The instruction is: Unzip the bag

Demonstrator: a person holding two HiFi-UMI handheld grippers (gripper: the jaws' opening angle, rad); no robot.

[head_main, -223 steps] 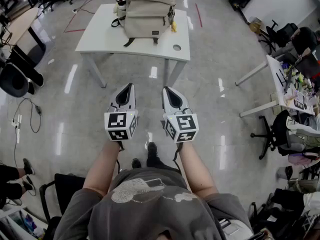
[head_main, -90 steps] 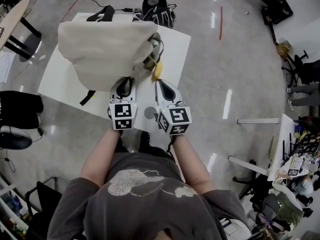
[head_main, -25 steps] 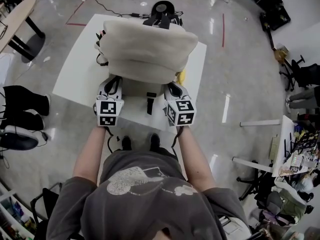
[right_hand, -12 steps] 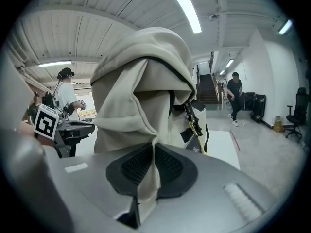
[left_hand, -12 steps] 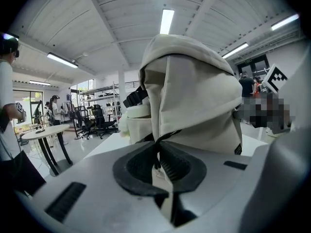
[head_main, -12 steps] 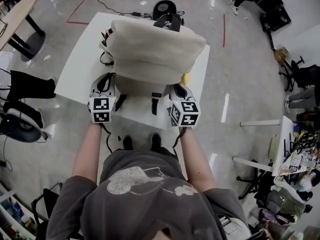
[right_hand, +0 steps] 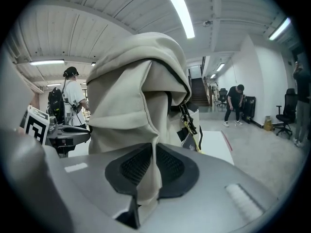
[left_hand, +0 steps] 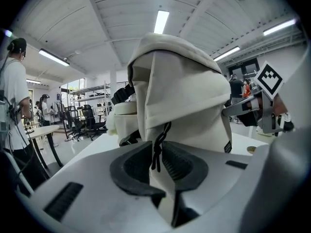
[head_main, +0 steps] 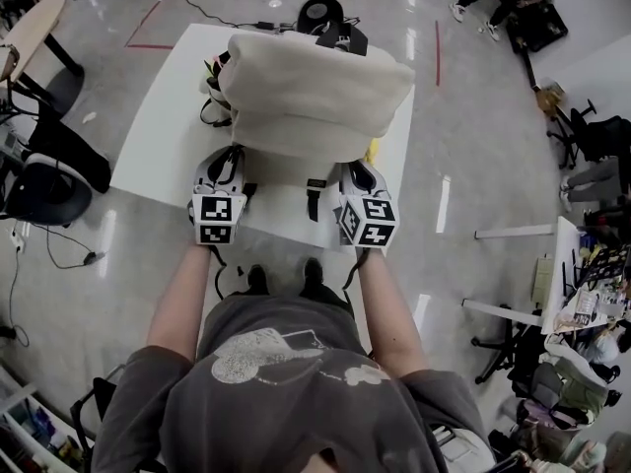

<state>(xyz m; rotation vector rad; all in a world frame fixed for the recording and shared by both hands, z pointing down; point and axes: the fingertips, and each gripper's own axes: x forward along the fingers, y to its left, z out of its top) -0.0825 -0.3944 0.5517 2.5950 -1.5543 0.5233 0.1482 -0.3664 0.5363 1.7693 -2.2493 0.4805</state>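
A cream backpack (head_main: 315, 87) stands upright on a white table (head_main: 158, 136), with black straps (head_main: 315, 197) hanging over its near side. My left gripper (head_main: 229, 156) is at its near left bottom corner and my right gripper (head_main: 357, 170) at its near right one. In the left gripper view the jaws (left_hand: 159, 159) have just been opening a little, and bag fabric (left_hand: 184, 91) still fills the gap. A black zipper cord (left_hand: 156, 152) hangs there. In the right gripper view the jaws (right_hand: 153, 166), also just eased, still pinch a fold of the bag (right_hand: 126, 106).
A yellow tag (head_main: 373, 151) hangs at the bag's right side. Black gear (head_main: 320, 13) lies behind the bag. Office chairs (head_main: 39, 180) stand to the left of the table. People stand nearby (left_hand: 12, 106) (right_hand: 238, 103). The table's near edge runs just under both grippers.
My left gripper has come back in to the right, against the bag's near left corner. My right gripper has stayed at the right corner. The bag stays upright.
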